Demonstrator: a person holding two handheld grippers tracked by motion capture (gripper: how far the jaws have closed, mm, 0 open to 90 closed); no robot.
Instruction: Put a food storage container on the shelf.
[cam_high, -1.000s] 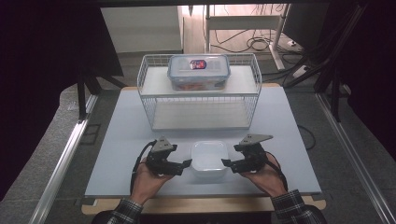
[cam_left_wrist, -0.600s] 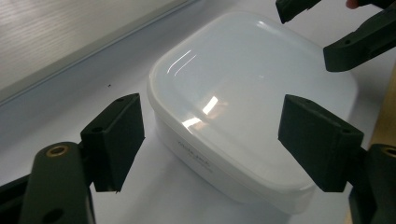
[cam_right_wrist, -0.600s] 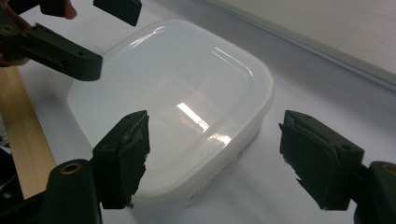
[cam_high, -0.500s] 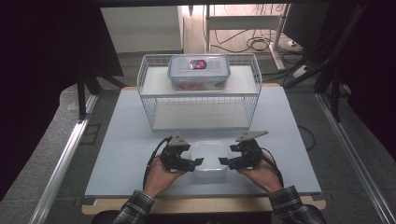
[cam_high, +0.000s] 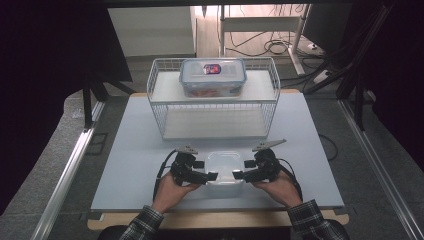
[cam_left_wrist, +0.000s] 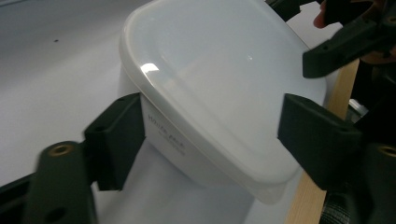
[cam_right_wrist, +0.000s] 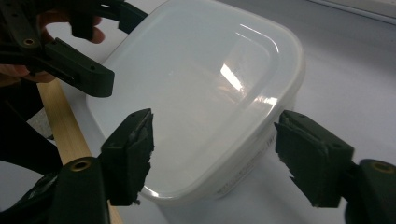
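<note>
We have the white lidded container (cam_high: 225, 167) at the table's (cam_high: 125, 150) near edge, between our left gripper (cam_high: 209, 176) and right gripper (cam_high: 239, 175); both sets of jaws have just been closing around its ends, not visibly clamped yet

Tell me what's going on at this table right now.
A person holds a tool in each hand and brings both in on a white lidded container near the front edge of the table. The left tool comes at it from one side and the right tool from the other. Their jaws have just been closing with the container's corners between them, though gaps at some pads suggest it is not yet firmly gripped. Farther back, a clear lidded box sits on top of a white wire rack.
</note>
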